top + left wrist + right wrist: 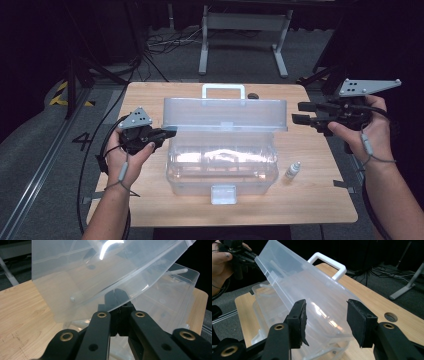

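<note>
Hand-held grippers at both ends of the raised lid (225,114).
Left hand-held gripper (169,133) pinches the lid's left edge; my right hand-held gripper (300,113) stands spread beside its right end, touching nothing, over the clear box (222,170) on the surface (310,200).
</note>
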A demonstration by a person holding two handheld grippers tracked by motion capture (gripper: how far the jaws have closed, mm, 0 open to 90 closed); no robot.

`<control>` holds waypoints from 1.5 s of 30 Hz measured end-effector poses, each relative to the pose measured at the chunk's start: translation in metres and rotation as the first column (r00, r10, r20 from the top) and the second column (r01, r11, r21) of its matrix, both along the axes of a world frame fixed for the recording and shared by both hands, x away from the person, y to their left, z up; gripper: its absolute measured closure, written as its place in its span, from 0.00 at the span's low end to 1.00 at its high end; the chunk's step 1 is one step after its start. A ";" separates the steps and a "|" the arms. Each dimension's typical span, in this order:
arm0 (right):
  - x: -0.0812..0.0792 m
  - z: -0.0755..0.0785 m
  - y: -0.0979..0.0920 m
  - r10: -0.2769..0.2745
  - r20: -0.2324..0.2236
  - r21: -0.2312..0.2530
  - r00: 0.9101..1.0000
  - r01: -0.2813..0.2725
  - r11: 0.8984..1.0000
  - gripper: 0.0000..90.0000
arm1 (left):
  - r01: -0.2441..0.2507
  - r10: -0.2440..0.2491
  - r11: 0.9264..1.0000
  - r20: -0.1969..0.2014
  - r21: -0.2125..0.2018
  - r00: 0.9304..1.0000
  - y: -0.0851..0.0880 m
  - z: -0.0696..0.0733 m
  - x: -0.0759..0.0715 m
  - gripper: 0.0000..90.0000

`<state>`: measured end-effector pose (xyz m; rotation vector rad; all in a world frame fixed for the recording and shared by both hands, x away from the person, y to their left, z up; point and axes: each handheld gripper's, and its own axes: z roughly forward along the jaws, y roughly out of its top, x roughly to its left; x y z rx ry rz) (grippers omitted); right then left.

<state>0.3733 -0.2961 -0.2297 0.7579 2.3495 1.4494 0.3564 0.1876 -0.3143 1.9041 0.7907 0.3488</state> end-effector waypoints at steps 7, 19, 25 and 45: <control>-0.014 -0.019 -0.005 -0.055 0.000 0.017 0.998 0.055 0.998 0.55 | -0.011 0.011 1.000 0.002 0.003 1.000 -0.001 0.001 0.001 0.98; -0.021 -0.054 -0.004 -0.117 0.001 0.024 0.993 0.117 0.993 0.48 | -0.022 0.022 1.000 0.015 0.010 1.000 -0.002 0.003 0.002 0.98; -0.020 -0.071 0.002 -0.153 -0.004 0.018 0.988 0.153 0.988 0.47 | -0.022 0.022 1.000 0.013 0.011 1.000 -0.002 0.004 0.003 0.98; -0.005 -0.090 0.022 -0.234 0.048 0.079 0.971 0.230 0.970 0.45 | -0.023 0.023 1.000 0.036 -0.004 0.999 -0.002 0.006 0.007 0.97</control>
